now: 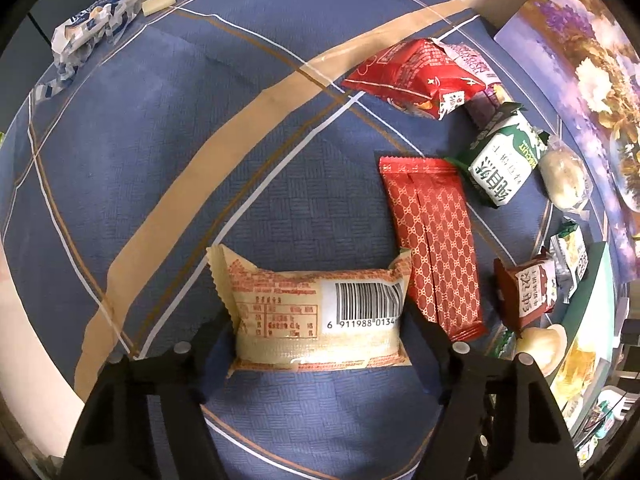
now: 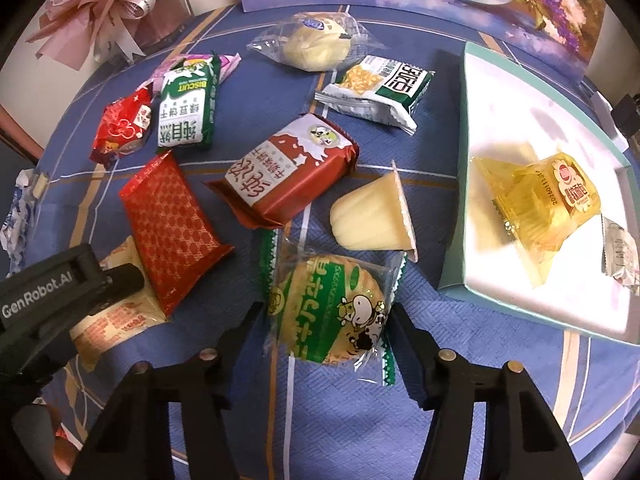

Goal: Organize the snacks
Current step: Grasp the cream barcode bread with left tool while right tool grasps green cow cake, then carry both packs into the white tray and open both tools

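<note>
Left gripper (image 1: 320, 320): jaws part closed around a cream snack pack (image 1: 316, 312), barcode side up, lying flat on the blue plaid counter (image 1: 160, 160). Both pads sit against the pack's short ends, so it is gripped. Its right end touches a red patterned pack (image 1: 432, 248), which lies lengthwise just beside it.

Right gripper (image 2: 326, 320): jaws part closed on either side of a clear-wrapped round cracker pack (image 2: 332, 312) with green edges and a cow print. The right pad meets the wrapper edge; left pad contact is less clear, cannot tell if the grip is firm. Pack rests on the counter near the front.

Around it in the right wrist view: pudding cup (image 2: 372, 216) on its side just behind the cracker pack; brown-red biscuit pack (image 2: 288, 172) beside the cup; green-white biscuit pack (image 2: 188, 108) and a small red pouch (image 2: 120, 128) further left; green-white corn snack pack (image 2: 376, 88) and a clear-bagged bun (image 2: 316, 40) at the back.

Container: white tray with teal rim (image 2: 452, 272) on the right of the counter. Inside it a yellow wrapped cake (image 2: 548, 208) and a small white wrapped piece (image 2: 620, 256) at the right edge.

Far left in the left wrist view: crumpled blue-white wrapper (image 1: 96, 24), well apart from the rest.
</note>
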A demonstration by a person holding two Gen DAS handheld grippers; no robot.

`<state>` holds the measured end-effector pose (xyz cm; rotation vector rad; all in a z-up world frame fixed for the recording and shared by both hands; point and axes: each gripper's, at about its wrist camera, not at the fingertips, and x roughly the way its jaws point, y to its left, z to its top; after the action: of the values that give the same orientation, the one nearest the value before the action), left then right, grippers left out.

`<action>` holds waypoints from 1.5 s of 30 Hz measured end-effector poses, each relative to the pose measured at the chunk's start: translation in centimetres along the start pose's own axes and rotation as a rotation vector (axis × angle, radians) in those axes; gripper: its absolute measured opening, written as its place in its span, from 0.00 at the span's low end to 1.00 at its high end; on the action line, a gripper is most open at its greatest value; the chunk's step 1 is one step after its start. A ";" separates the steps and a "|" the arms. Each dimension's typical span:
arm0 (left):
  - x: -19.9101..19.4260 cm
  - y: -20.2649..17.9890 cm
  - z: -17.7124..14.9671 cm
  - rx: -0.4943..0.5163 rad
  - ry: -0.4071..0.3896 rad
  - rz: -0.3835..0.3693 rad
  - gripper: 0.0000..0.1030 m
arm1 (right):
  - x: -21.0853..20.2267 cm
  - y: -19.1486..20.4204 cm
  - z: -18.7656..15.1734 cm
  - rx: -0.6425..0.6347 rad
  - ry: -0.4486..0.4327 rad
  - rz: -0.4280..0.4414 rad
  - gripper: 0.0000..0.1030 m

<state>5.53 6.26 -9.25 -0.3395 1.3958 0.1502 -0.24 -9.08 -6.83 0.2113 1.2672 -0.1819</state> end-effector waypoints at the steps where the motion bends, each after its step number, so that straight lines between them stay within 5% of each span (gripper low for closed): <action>1: -0.2 0.0 0.1 0.001 -0.002 -0.003 0.72 | 0.2 0.0 0.0 -0.001 -0.001 0.000 0.59; 19: -5.3 1.3 0.9 -0.025 -0.068 -0.059 0.66 | -1.4 -1.5 0.6 0.012 -0.017 0.052 0.57; 31: -10.6 0.3 0.2 0.005 -0.182 -0.130 0.66 | -7.6 -3.0 0.7 0.032 -0.150 0.114 0.57; 45: -11.4 -9.4 -1.9 0.227 -0.216 -0.222 0.67 | -9.2 -9.9 2.9 0.207 -0.234 0.076 0.58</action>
<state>4.62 -2.11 3.07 -0.2774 1.1390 -0.1500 -2.72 -19.19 2.21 0.4034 1.0064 -0.2651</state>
